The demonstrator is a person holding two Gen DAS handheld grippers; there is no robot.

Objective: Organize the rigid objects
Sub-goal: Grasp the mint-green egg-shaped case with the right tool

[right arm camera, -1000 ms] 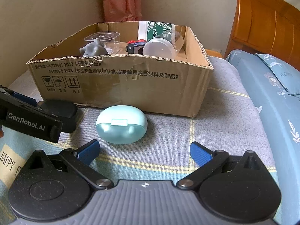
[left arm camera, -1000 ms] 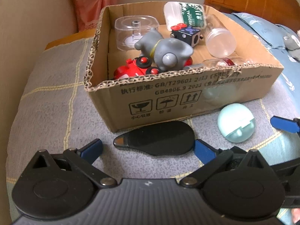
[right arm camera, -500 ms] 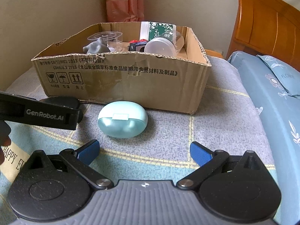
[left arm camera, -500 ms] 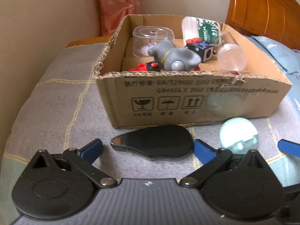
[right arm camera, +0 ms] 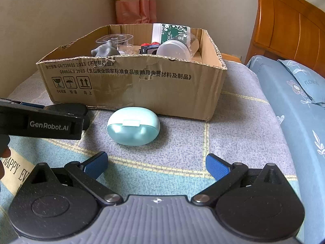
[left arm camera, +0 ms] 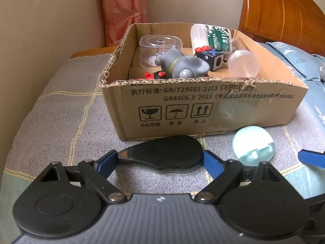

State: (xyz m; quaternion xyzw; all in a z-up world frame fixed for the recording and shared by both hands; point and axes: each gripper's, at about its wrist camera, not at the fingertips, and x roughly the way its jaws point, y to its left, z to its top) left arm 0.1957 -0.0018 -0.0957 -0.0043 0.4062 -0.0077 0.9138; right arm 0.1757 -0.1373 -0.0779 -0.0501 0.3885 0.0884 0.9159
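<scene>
A flat black teardrop-shaped object [left arm camera: 164,154] lies on the blanket before the cardboard box [left arm camera: 203,105]. My left gripper [left arm camera: 159,160] is open, its blue fingertips at either end of the black object, touching or nearly so. A mint green oval case [right arm camera: 133,125] lies to its right, also in the left wrist view [left arm camera: 253,148]. My right gripper [right arm camera: 156,165] is open and empty, just short of the case. The left gripper's side [right arm camera: 40,125] shows in the right wrist view, hiding most of the black object [right arm camera: 69,108].
The box holds a grey toy [left arm camera: 182,66], a clear round container [left arm camera: 160,48], a black cube [left arm camera: 211,58], a clear jar [left arm camera: 242,61], a medical packet [left arm camera: 211,37] and a red toy [left arm camera: 154,75]. A wall stands left, a wooden headboard [right arm camera: 288,32] and blue pillow [right arm camera: 294,81] right.
My left gripper has moved forward and down, so its fingertips now flank the black object. The right gripper crept slightly toward the mint case. Both stay open.
</scene>
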